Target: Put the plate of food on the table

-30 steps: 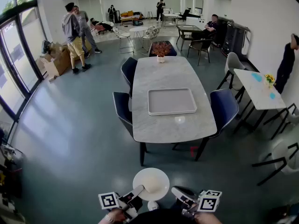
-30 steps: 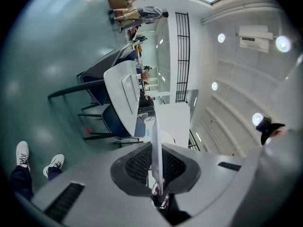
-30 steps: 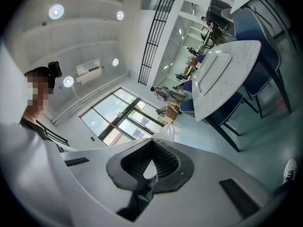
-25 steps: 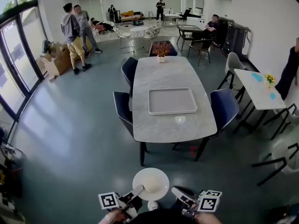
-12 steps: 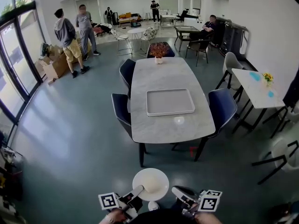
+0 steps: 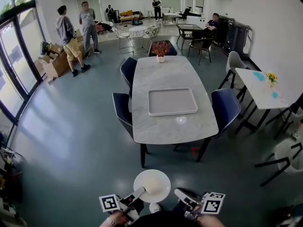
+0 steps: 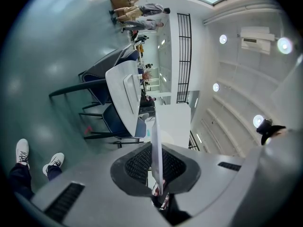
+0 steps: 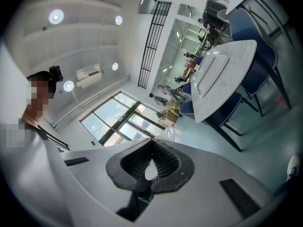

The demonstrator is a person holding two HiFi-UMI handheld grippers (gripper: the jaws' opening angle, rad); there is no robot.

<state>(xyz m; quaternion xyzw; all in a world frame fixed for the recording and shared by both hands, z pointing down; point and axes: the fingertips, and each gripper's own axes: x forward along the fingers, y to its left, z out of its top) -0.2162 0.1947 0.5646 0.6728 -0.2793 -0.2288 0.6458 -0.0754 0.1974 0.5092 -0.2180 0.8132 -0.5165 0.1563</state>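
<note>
A round white plate (image 6: 152, 185) hangs level in front of me over the grey floor; no food shows on it. My left gripper (image 6: 137, 194) is shut on its near left rim. In the left gripper view the plate (image 7: 155, 141) runs edge-on between the pads of the left gripper (image 7: 156, 167). Just right of the plate and apart from it, my right gripper (image 6: 182, 195) is shut with nothing in it; the right gripper (image 8: 150, 162) shows its pads closed together. The marble table (image 6: 165, 74) stands some way ahead with a white tray (image 6: 172, 101) on it.
Dark blue chairs (image 6: 122, 109) (image 6: 226, 109) flank the table, and a vase of reddish plants (image 6: 161, 49) stands at its far end. A small white side table (image 6: 259, 86) is at the right. Two people (image 6: 73, 27) stand far left by cardboard boxes.
The view has shifted a little toward the table. The two people at the far left have stepped slightly. Both grippers and the plate keep the same places in the view.
</note>
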